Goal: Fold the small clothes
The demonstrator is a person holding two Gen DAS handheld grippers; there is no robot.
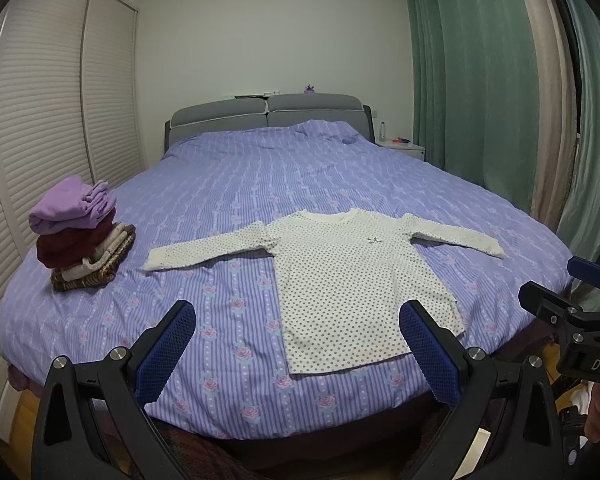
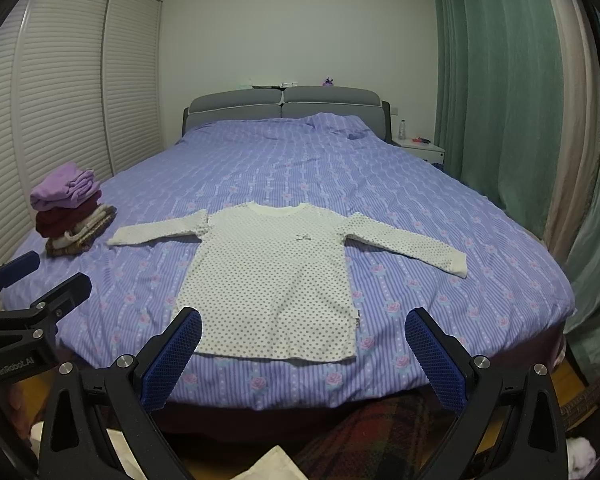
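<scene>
A small white long-sleeved shirt with dark dots (image 1: 352, 280) (image 2: 272, 276) lies flat and face up near the foot of the bed, both sleeves spread out sideways. My left gripper (image 1: 298, 328) hovers open in front of the shirt's hem, nothing between its blue pads. Off to the shirt's right, my right gripper (image 2: 302, 336) is held open just before the hem, empty as well. Each gripper shows at the edge of the other's view: the right one (image 1: 556, 280), the left one (image 2: 50, 270).
A stack of folded clothes (image 1: 80, 234) (image 2: 72, 208) sits at the bed's left side. The bed (image 1: 260, 176) wears a purple striped floral cover. Slatted wardrobe doors (image 1: 40, 120) stand at left, green curtains (image 1: 480, 80) at right, a nightstand (image 1: 404, 147) beyond. A plaid rug (image 2: 372, 432) lies below.
</scene>
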